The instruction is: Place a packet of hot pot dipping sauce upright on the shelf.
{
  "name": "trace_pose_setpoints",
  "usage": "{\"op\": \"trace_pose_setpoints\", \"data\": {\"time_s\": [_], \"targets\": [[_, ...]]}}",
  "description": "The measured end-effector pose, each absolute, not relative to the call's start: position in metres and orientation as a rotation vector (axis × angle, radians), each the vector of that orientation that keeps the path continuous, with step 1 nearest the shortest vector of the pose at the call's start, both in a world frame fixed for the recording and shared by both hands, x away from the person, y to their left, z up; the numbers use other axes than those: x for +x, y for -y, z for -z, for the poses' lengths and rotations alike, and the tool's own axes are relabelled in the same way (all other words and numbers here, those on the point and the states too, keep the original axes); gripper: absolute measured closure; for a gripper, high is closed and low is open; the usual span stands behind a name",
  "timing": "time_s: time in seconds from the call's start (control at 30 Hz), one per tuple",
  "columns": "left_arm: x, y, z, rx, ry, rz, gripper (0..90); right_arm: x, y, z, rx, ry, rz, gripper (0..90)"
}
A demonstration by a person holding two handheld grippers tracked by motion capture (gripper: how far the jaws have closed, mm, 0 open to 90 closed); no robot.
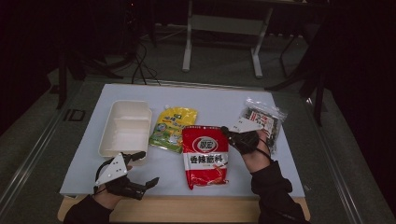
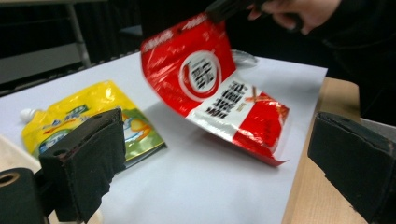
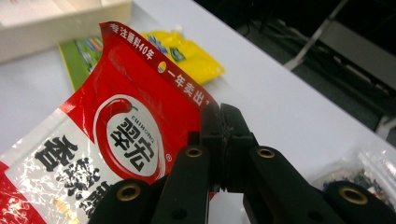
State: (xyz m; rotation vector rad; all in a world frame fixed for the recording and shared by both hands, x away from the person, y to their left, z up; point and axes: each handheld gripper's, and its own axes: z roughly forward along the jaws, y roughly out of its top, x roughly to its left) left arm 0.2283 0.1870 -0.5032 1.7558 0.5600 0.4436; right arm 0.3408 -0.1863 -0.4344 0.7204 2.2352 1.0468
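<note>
The right tool (image 3: pixel 219 122), jaws pinched on the top corner of the red seasoning pouch (image 1: pixel 204 155), lifts it off mid-tabletop, its bottom edge trailing toward the near edge, the white tray (image 1: pixel 125 127) lying toward the far-left corner beyond the wide-open left tool (image 1: pixel 144 168).

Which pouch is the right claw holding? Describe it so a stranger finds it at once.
On the white mat, look right of the white tray and the yellow pouch. The red pouch sits mid-mat, its top corner pinched in the right claw; it alone is red with a white band.
</note>
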Motion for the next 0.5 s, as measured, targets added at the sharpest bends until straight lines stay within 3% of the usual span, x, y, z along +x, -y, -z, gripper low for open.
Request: {"op": "trace_pose_setpoints", "data": {"time_s": [0.5], "targets": [[0.241,-0.170,0.474,1.816,-0.598,-0.414,7.5,0.296,0.192,0.405,0.605,-2.189,-1.177,89.6]]}}
